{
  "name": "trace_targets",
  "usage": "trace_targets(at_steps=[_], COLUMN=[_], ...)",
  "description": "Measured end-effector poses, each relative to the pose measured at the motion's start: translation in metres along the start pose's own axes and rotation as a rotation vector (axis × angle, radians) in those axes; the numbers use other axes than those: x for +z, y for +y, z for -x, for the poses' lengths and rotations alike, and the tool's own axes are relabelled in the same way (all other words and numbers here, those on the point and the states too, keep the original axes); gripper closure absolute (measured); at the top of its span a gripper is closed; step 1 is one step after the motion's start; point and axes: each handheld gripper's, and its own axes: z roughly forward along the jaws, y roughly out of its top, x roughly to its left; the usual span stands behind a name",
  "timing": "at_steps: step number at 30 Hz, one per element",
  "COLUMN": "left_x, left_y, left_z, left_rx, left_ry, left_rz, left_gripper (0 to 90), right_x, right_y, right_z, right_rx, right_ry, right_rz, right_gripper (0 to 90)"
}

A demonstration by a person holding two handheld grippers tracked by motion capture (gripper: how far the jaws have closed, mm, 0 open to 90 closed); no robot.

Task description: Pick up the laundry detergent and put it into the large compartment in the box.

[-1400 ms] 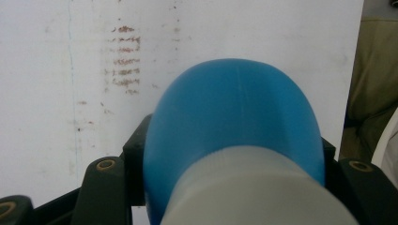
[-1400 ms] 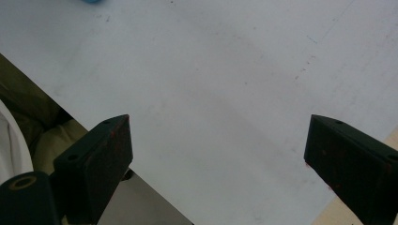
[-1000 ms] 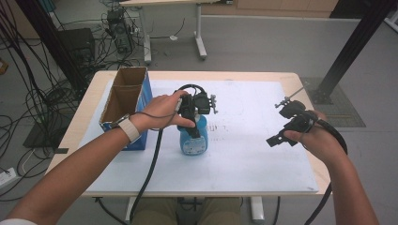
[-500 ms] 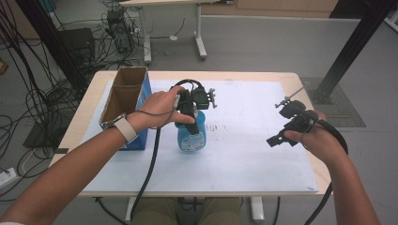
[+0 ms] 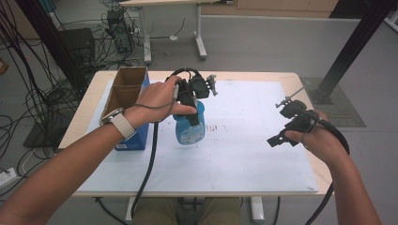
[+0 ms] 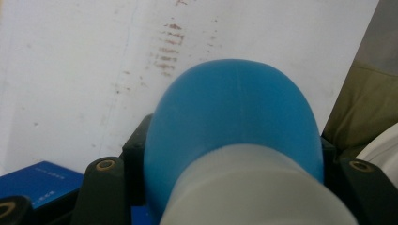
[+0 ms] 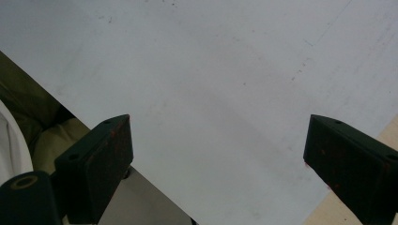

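- left gripper is squeezing the round blue plastic bottle between its jaws, right beside a tall open cardboard box
- right gripper is hanging spread wide over the white tabletop sheet, nothing between its jaws

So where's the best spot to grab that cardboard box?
Probably one of the thin walls of the cardboard box, coming straight down from above. Its top is open, so one finger can slip inside and one stay outside. The blue box crowds the right side, so take the far end wall.
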Motion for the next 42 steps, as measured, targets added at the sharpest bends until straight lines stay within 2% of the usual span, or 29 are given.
trace_targets(at_steps=[5,9,12,19,24,29,32,42], left_x=[-0.016,-0.027,-0.037,-0.056,-0.066,-0.079,-0.087,-0.117], left_y=[0.002,0.005,0.005,0.003,0.004,0.000,-0.002,-0.009], left_z=[-0.002,-0.001,-0.001,-0.011,-0.014,-0.022,-0.027,-0.039], left_rx=[-0.048,-0.064,-0.092,-0.181,-0.215,-0.262,-0.302,-0.426], left_ry=[0.017,0.037,0.050,0.050,0.058,0.037,0.035,0.068], left_rz=[0.001,-0.004,-0.006,0.003,-0.012,-0.001,0.003,0.004], left_gripper=[39.4,39.5,39.5,39.5,39.5,39.4,39.4,39.4], right_x=[-0.002,-0.002,-0.002,-0.003,-0.004,-0.005,-0.005,-0.003], right_y=[0.001,0.002,0.003,0.003,0.004,0.006,0.007,0.014], right_z=[-0.001,-0.001,-0.001,-0.002,-0.003,-0.003,-0.003,-0.005], right_rx=[-0.004,-0.007,-0.008,-0.012,-0.015,-0.020,-0.026,-0.044], right_ry=[-0.002,-0.004,-0.002,-0.007,-0.011,-0.011,-0.012,-0.005], right_rz=[0.005,0.005,0.006,0.007,0.009,0.011,0.011,0.017], right_gripper=[8.4,8.4,8.4,8.5,8.5,8.5,8.5,8.5])
